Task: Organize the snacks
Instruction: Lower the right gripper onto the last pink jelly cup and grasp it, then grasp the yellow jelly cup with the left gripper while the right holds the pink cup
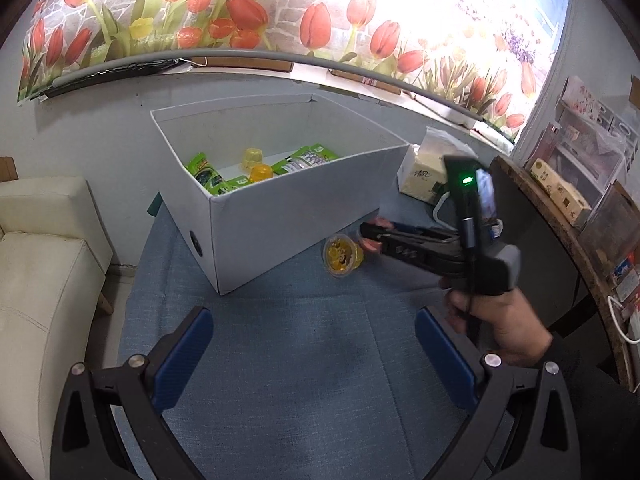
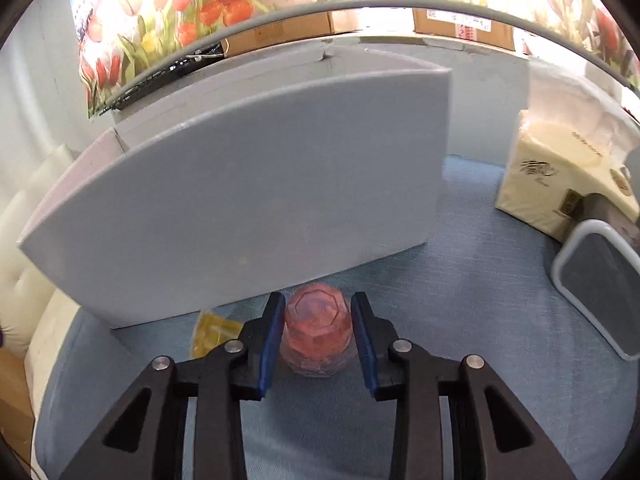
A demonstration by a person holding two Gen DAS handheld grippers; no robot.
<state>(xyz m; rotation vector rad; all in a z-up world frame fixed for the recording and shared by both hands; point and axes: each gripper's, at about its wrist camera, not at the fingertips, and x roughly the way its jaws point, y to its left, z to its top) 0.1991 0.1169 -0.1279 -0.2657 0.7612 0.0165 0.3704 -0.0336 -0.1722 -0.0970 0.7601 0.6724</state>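
Between the right hand-held gripper's [image 2: 318, 334] pads, pink jelly cup [image 2: 318, 336] bottom-up.

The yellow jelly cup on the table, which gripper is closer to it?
Right. The right gripper, shut on a pink jelly cup, is right beside the yellow jelly cup. The left gripper hangs open, well short of it.

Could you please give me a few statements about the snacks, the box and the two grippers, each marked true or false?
1. The right gripper is shut on the pink jelly cup. True.
2. The left gripper holds a green packet. False: it is open and empty.
3. The white box is empty. False: green packets and yellow jelly cups lie inside.
4. A yellow jelly cup lies on the blue cloth outside the box. True.
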